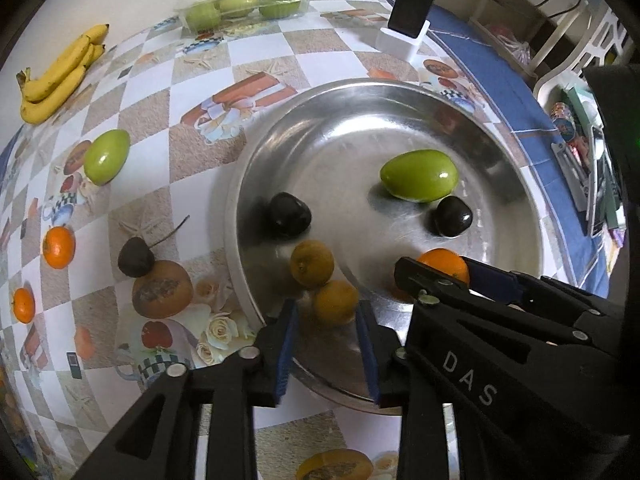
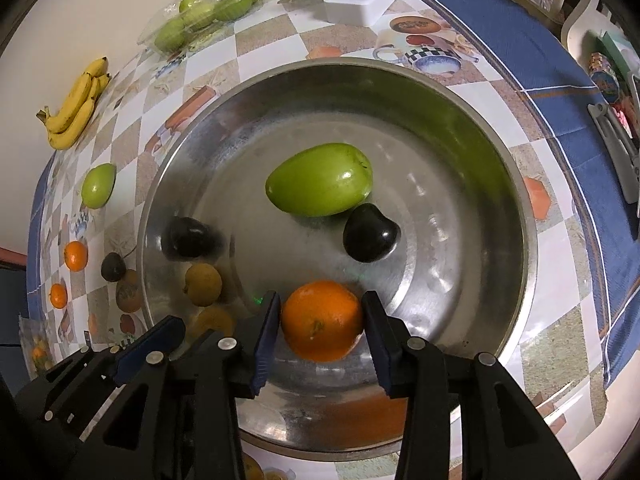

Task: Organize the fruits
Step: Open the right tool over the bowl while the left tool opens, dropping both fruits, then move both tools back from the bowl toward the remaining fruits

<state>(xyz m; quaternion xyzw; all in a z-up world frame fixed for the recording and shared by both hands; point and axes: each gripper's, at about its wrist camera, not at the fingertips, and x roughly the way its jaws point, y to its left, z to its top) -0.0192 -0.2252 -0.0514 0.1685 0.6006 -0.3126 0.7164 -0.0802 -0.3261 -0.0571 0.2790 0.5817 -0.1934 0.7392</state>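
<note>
- Presently, the right gripper (image 2: 320, 320) is pinching a bright orange fruit (image 2: 322, 320) over the near part of the steel bowl (image 2: 516, 272); both pads are lying against the fruit's left and right flanks, at its widest girth.
- The orange fruit is appearing firm, round and light, with a dimpled rind offering fair friction. Judged: a hold across the middle is suiting it, and excess squeeze is risking bruising rather than breakage.
- Whether the fruit is resting on the bowl floor or hanging just above it cannot be told.
- The left gripper (image 1: 326, 344) is standing spread over the bowl's near-left rim, holding nothing. A dull orange fruit (image 1: 335, 302) is lying just beyond its fingertips, roughly on the centre line, with a second brownish fruit (image 1: 312, 264) touching it on the far-left side.
- Also in the bowl: a green mango-shaped fruit (image 2: 320, 179) at the centre and two dark fruits (image 2: 371, 233), one of them touching the green one.
- Remaining on the worktop (image 1: 256, 48), left of the bowl: a green fruit (image 1: 106, 156), two small oranges (image 1: 59, 247), a dark stemmed fruit (image 1: 135, 257) and bananas (image 1: 60, 76); a clear punnet of green fruit (image 1: 244, 0) is sitting at the far edge.
</note>
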